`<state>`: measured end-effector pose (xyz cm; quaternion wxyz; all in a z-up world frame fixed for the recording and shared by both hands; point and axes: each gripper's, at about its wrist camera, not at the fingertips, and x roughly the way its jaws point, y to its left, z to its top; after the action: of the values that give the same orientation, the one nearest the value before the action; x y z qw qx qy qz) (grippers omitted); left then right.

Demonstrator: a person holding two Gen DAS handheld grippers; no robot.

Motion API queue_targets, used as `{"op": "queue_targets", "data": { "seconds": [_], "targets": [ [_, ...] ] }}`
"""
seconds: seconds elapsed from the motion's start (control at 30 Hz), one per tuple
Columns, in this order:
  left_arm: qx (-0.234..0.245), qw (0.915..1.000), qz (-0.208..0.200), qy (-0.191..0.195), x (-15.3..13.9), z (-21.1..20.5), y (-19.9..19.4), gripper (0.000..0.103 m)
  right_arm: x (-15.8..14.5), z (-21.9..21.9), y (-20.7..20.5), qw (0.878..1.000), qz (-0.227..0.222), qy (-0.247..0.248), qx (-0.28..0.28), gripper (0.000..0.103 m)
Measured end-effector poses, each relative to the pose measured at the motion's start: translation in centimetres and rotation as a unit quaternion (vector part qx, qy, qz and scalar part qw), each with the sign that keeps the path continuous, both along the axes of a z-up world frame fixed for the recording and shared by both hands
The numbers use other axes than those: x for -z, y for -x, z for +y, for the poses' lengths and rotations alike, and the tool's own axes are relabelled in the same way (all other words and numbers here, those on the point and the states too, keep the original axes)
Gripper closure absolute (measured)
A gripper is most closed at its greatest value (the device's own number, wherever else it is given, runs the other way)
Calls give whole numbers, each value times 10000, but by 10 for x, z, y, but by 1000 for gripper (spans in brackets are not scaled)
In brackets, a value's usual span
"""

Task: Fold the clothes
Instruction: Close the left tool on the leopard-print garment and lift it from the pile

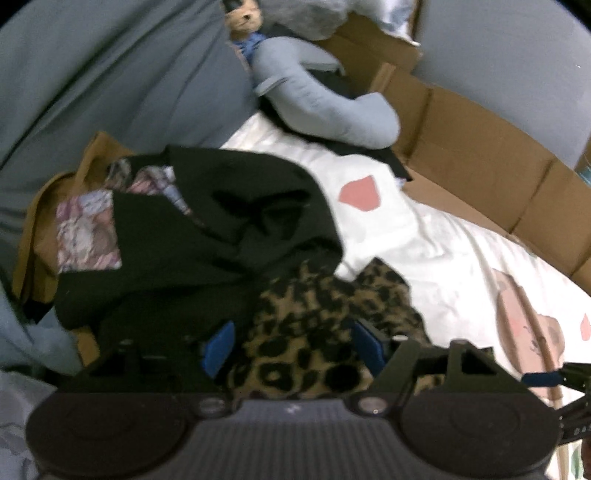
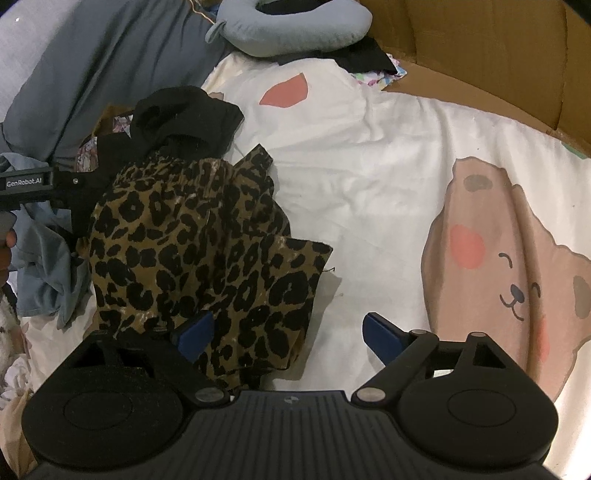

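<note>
A leopard-print garment (image 2: 199,240) lies crumpled on the white bear-print sheet (image 2: 369,166). In the left wrist view the same leopard-print garment (image 1: 314,325) bulges up between the spread blue pads (image 1: 219,349) of my left gripper (image 1: 294,348), which is open around it. My right gripper (image 2: 290,336) is open at the garment's near right edge; its left pad (image 2: 195,336) rests over the cloth and its right pad (image 2: 384,336) is over bare sheet. A black garment (image 1: 207,221) is heaped just beyond the leopard one.
A floral cloth (image 1: 88,232) and brown fabric lie under the black heap. A blue-grey neck pillow (image 2: 291,29) and a plush toy (image 1: 245,18) sit at the back. A cardboard box wall (image 2: 480,48) borders the right. A light blue garment (image 2: 40,258) lies left.
</note>
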<state>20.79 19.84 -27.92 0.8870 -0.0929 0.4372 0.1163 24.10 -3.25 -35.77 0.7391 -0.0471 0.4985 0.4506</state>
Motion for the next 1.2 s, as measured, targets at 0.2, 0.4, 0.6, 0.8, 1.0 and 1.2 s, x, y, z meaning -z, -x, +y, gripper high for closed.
{"op": "queue_targets", "data": {
  "seconds": [0.2, 0.4, 0.6, 0.8, 1.0, 1.2],
  "targets": [
    [-5, 9992, -24, 400, 26, 15, 9, 30, 22, 5, 4, 9993, 311, 180, -54, 24],
    [-61, 9963, -156, 845, 40, 25, 15, 30, 24, -1, 13, 9988, 427, 213, -66, 33],
    [47, 9942, -206, 1053, 36, 23, 16, 67, 10, -15, 18, 9990, 419, 112, 48, 33],
    [354, 9931, -246, 1090, 12, -1, 20, 94, -10, -26, 23, 9992, 363, -74, 148, 33],
    [751, 9880, -347, 1307, 0, -34, 20, 100, -29, -32, 23, 9985, 380, -322, 247, 33],
    [1131, 9804, -393, 1562, -1, -71, 15, 100, -44, -39, 20, 9959, 548, -597, 397, 33]
  ]
}}
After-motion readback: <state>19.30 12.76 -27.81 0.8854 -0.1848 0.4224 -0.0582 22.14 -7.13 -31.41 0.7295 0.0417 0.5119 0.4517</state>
